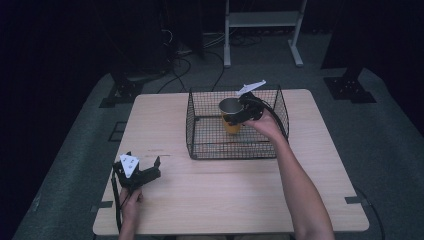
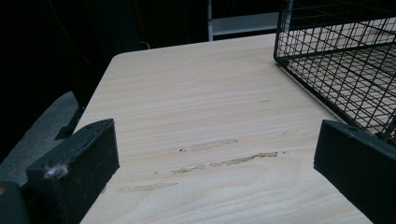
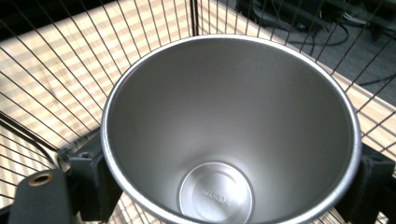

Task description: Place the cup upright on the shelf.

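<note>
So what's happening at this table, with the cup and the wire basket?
A person works with a handheld gripper in each hand. The right gripper is clamped around a yellow metal cup, upright and empty, holding it inside the black wire basket on the wooden table. Whether the cup's base touches the basket floor is hard to tell. The left gripper rests near the table's front left with its jaws open, holding nothing.

One cup point(image 1: 230, 116), one wire basket point(image 1: 200, 131)
</note>
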Demonstrator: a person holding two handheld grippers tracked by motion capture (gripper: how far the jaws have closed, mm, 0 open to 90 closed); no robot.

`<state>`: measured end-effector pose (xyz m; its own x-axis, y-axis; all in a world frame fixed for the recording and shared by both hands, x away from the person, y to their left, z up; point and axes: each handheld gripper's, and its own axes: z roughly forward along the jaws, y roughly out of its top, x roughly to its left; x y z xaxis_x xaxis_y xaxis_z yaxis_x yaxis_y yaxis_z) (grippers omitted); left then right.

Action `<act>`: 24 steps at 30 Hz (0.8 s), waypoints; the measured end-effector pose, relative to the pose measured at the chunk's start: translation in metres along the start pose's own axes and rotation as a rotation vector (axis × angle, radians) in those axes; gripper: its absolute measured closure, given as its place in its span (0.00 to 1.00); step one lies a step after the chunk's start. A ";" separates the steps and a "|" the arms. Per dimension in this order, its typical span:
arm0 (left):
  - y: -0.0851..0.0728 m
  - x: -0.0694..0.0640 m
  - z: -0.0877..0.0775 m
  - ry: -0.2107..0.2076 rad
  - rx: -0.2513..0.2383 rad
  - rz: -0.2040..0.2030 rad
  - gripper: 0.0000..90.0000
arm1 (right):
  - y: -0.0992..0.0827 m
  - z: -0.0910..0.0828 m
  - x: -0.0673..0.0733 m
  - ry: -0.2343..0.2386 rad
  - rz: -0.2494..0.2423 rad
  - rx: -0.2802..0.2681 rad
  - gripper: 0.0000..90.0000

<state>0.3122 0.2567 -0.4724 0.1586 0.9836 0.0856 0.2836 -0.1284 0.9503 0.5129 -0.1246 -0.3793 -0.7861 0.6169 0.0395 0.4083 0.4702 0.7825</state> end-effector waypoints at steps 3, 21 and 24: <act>0.000 0.000 0.000 0.001 0.001 -0.001 0.00 | -0.003 0.007 -0.002 -0.004 -0.007 0.036 0.14; 0.000 0.000 0.000 -0.001 0.000 0.003 0.00 | -0.009 0.017 0.002 -0.023 -0.063 0.116 0.13; 0.000 0.000 0.000 -0.001 0.000 0.003 0.00 | -0.009 0.017 0.003 -0.022 -0.066 0.118 0.13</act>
<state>0.3119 0.2566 -0.4723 0.1606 0.9830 0.0885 0.2829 -0.1318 0.9500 0.5150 -0.1166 -0.3973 -0.8032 0.5952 -0.0245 0.4084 0.5803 0.7046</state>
